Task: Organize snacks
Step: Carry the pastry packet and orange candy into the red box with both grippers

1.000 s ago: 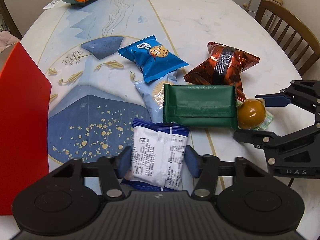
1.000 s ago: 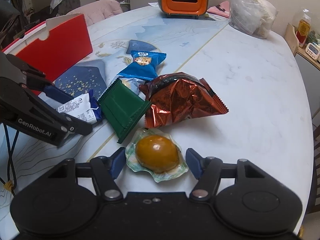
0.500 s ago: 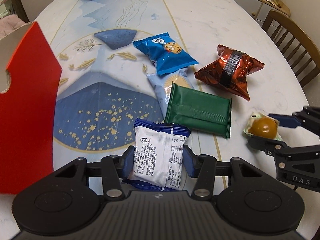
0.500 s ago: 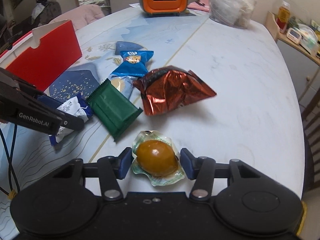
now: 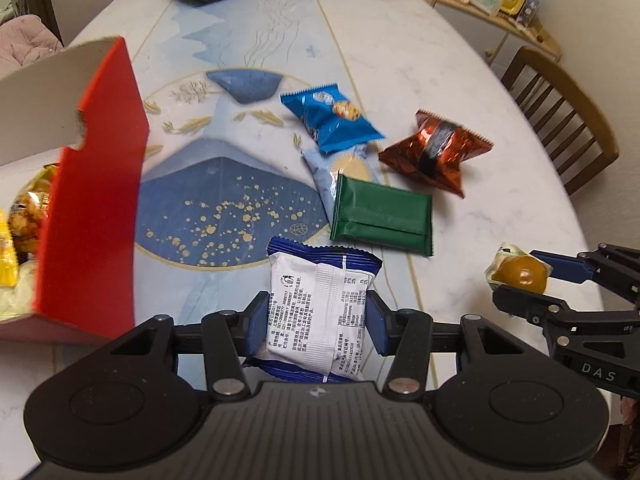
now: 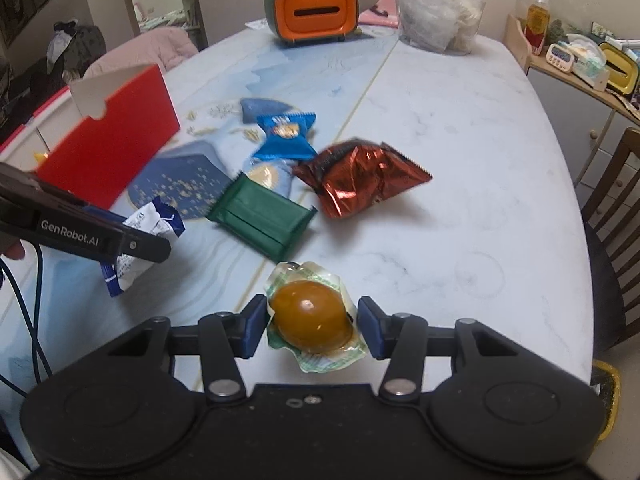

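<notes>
"GenRobot.AI" on left hand-held gripper (image 6: 132,240); "DAS" on right hand-held gripper (image 5: 520,280).

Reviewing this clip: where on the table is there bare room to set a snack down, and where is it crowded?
Bare: the marble stretch of the table right of the red foil packet, toward the chair; also the painted patch between the red box and the green packet. Crowded: the middle cluster, where the blue cookie packet, a pale packet and the green packet overlap.

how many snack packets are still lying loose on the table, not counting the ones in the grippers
4. The blue cookie packet, the pale blue packet partly under it, the green packet and the red foil packet all lie mid-table. The pale one is half covered, so more could be hidden.
</notes>
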